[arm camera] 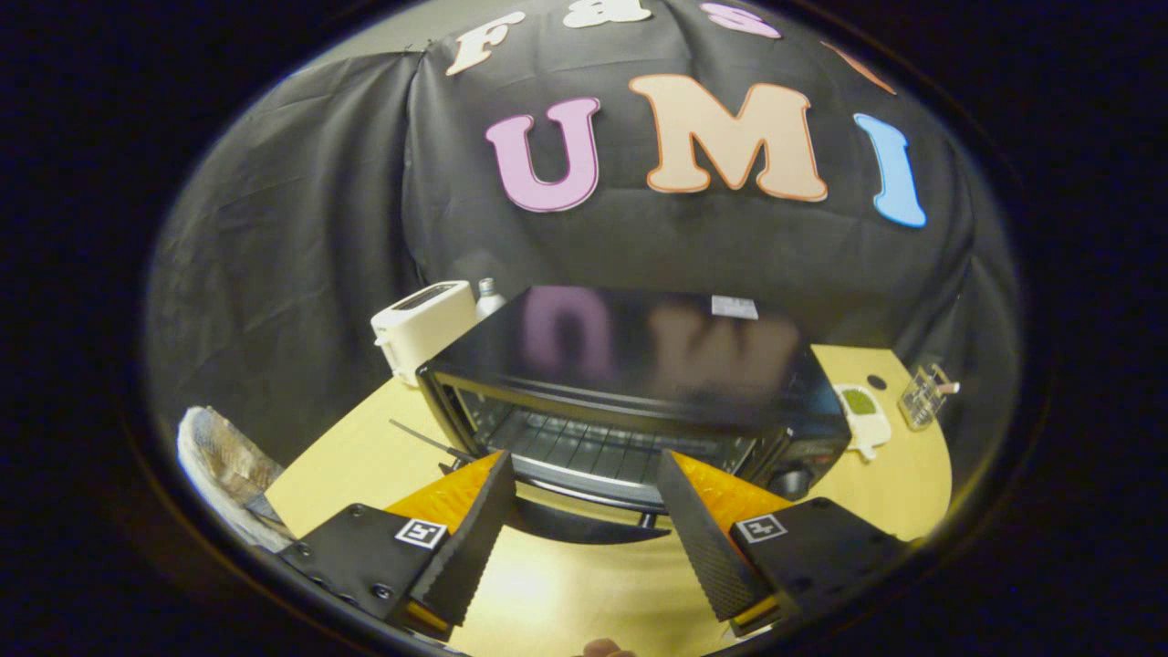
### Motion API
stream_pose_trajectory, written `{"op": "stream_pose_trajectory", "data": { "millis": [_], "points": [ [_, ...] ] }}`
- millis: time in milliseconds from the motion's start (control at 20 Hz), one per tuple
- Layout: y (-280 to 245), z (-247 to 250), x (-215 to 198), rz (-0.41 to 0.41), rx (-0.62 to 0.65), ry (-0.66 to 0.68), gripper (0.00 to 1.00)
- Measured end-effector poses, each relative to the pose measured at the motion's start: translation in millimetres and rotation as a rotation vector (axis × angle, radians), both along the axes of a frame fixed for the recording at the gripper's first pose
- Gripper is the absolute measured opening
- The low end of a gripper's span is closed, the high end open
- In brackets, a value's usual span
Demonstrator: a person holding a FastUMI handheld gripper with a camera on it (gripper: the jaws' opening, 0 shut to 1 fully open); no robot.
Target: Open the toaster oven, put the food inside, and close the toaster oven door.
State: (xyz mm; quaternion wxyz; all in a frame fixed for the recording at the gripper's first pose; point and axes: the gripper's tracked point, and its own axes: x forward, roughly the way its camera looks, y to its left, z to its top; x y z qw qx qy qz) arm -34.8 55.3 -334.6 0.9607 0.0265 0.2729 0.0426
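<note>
The black toaster oven [639,356] stands on the yellow table [356,465] just ahead of my fingers. Its door is swung down, and the wire rack [584,443] inside is visible. The dark door handle [584,529] lies between my two fingers, a little behind their tips. My gripper [584,465] is open, with the fingers wide apart and nothing held between them. A small pinkish thing [604,648] peeks in below the fingers; I cannot tell what it is.
A white toaster [424,324] and a small bottle [488,297] stand behind the oven's left corner. To the oven's right lie a white board with a green patch [862,411] and a clear holder [926,392]. A woven basket [219,465] sits off the table's left edge.
</note>
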Motion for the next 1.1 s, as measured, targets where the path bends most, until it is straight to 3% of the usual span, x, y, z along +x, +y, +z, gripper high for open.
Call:
{"op": "stream_pose_trajectory", "data": {
  "millis": [400,900,1100],
  "points": [
    [16,-55,-59,0.083,0.015,0.165,0.99],
    [20,-105,-86,0.164,-0.085,0.248,0.99],
    [17,-129,-97,0.160,-0.085,0.313,0.99]
  ]
}}
